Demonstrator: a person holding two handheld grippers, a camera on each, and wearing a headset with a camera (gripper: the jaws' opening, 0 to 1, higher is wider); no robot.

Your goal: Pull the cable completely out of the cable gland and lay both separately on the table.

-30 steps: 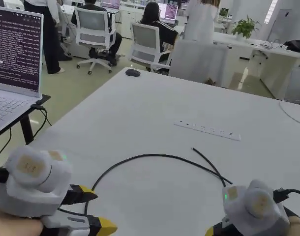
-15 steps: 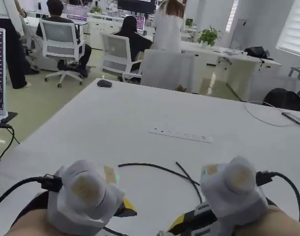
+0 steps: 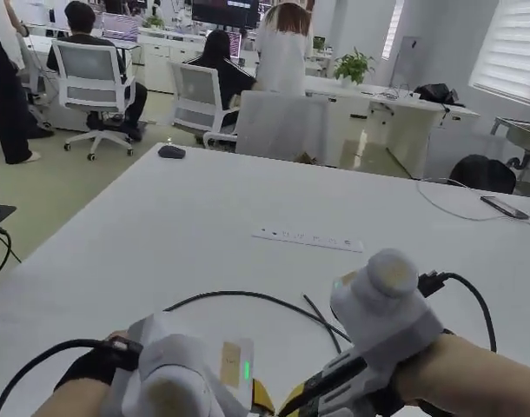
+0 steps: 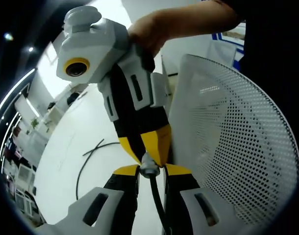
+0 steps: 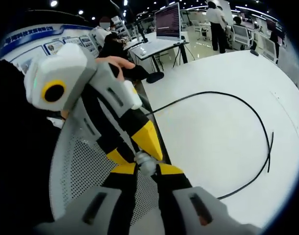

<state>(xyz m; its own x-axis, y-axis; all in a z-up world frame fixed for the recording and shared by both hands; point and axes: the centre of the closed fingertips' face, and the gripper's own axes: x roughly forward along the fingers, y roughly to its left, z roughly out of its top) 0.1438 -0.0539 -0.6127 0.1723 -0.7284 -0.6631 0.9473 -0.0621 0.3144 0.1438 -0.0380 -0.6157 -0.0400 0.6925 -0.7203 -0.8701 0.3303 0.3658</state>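
Clamped on cable gland (image 4: 148, 167): left gripper (image 4: 150, 172) and right gripper (image 5: 146, 170). Black cable (image 3: 248, 295) loops on table (image 3: 248, 200), nearer than power strip (image 3: 307, 238).

Nothing here can be read. The marks on the white power strip (image 3: 307, 239), lying on the tabletop (image 3: 204, 208) well beyond the fingers (image 3: 263, 400), are too small. The lettering on the blue wall board (image 5: 37, 41) and on the screen (image 5: 167, 20) is blurred.

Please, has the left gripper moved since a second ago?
Yes, rightward: the left gripper was far left of the power strip, now nearly below it.
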